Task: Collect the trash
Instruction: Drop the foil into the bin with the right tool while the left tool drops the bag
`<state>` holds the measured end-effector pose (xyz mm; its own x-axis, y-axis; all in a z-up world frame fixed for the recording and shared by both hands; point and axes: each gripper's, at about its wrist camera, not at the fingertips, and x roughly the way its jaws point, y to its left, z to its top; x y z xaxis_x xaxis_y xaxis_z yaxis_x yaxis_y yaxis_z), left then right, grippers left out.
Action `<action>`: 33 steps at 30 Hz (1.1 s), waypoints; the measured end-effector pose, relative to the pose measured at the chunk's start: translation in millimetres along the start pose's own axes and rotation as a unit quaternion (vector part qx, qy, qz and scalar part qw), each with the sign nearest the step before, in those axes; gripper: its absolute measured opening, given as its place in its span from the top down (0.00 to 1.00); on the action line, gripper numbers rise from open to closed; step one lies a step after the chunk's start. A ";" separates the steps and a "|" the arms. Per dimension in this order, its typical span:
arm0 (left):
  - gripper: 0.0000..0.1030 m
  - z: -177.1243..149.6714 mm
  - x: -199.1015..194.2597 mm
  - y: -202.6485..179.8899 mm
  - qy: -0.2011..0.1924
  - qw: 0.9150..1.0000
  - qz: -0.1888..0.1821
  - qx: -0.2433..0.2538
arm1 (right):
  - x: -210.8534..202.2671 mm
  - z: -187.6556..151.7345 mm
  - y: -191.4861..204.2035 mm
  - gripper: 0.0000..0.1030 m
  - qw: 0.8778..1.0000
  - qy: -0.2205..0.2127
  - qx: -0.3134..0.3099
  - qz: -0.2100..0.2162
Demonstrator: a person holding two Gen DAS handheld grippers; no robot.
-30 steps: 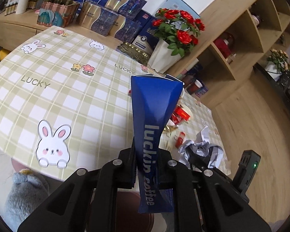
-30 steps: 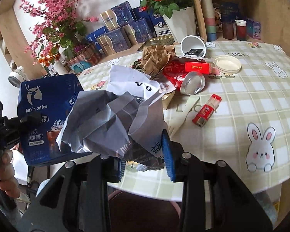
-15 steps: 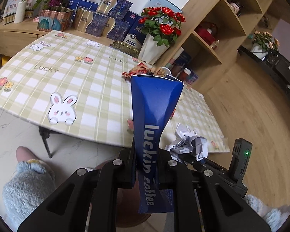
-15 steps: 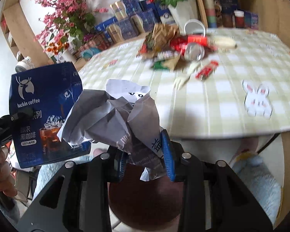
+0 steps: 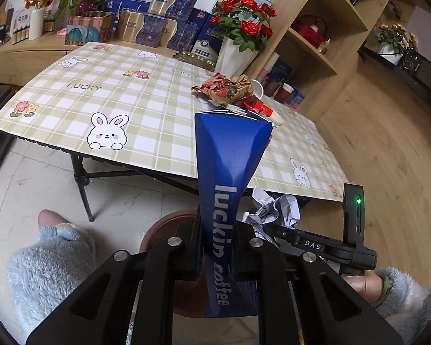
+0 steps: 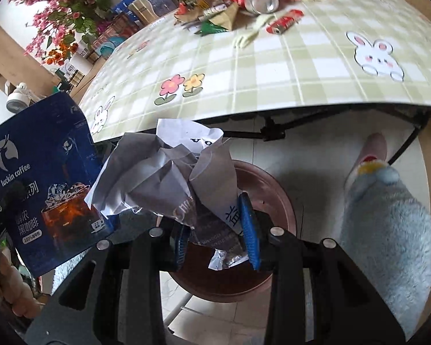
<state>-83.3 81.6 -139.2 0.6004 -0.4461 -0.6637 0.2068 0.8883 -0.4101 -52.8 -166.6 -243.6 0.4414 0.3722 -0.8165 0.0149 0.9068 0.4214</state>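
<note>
The left gripper [image 5: 219,254] has its jaws pinched narrow on the lower part of a blue luckin coffee bag [image 5: 228,172], which stands up edge-on between them. The right gripper [image 6: 217,238] clamps a crumpled grey-and-white paper wad [image 6: 169,178] between its blue pads [image 6: 248,224], the wad bulging above the jaws. Both sit off the table edge, above a round reddish-brown bin [image 6: 270,201] on the pale floor. The checked tablecloth [image 5: 146,106] with rabbit prints holds the remaining trash pile [image 5: 230,90] near its far side. Compared with a second ago, both grippers have pulled back from the table and lowered over the bin, grips unchanged.
</note>
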 end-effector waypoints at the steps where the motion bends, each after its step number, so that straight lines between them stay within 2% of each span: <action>1: 0.87 -0.4 0.6 0.1 0.000 1.000 0.004 -0.001 | 1.0 0.2 -1.2 0.61 1.000 0.001 0.003 0.001; 5: 0.87 -3.3 4.8 5.9 0.005 1.000 0.017 -0.012 | 4.6 -0.3 -5.6 0.57 1.000 0.003 0.002 0.008; 8: 0.87 -4.2 8.0 11.0 0.008 0.999 0.025 -0.022 | 5.6 0.1 -4.7 0.50 1.000 0.002 0.000 0.011; 14: 0.87 -7.6 14.6 13.5 0.021 0.999 0.036 -0.024 | -2.9 3.1 -2.9 0.25 1.000 -0.026 -0.004 0.017; 16: 0.87 -8.8 18.6 12.6 0.028 0.998 0.044 -0.021 | -9.0 4.7 0.0 0.11 0.999 -0.044 -0.012 0.011; 18: 0.87 -10.6 23.7 12.2 0.038 0.998 0.043 -0.019 | -18.4 6.8 5.7 0.07 0.997 -0.076 -0.028 -0.007; 23: 0.87 -16.4 36.6 11.0 0.058 0.997 0.048 -0.013 | -33.9 9.1 18.1 0.06 0.986 -0.139 -0.071 -0.052; 26: 0.87 -21.5 48.1 10.0 0.079 0.996 0.049 -0.010 | -39.4 7.0 23.0 0.06 0.980 -0.166 -0.091 -0.062; 33: 0.87 -30.6 71.5 3.3 0.119 0.991 0.059 0.008 | -39.4 5.8 25.6 0.06 0.971 -0.182 -0.120 -0.101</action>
<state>-63.3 49.3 -207.1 0.4222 -0.3509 -0.8359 0.1595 0.9364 -0.3125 -64.6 -159.2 -198.3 0.7394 0.1264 -0.6613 -0.0562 0.9904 0.1265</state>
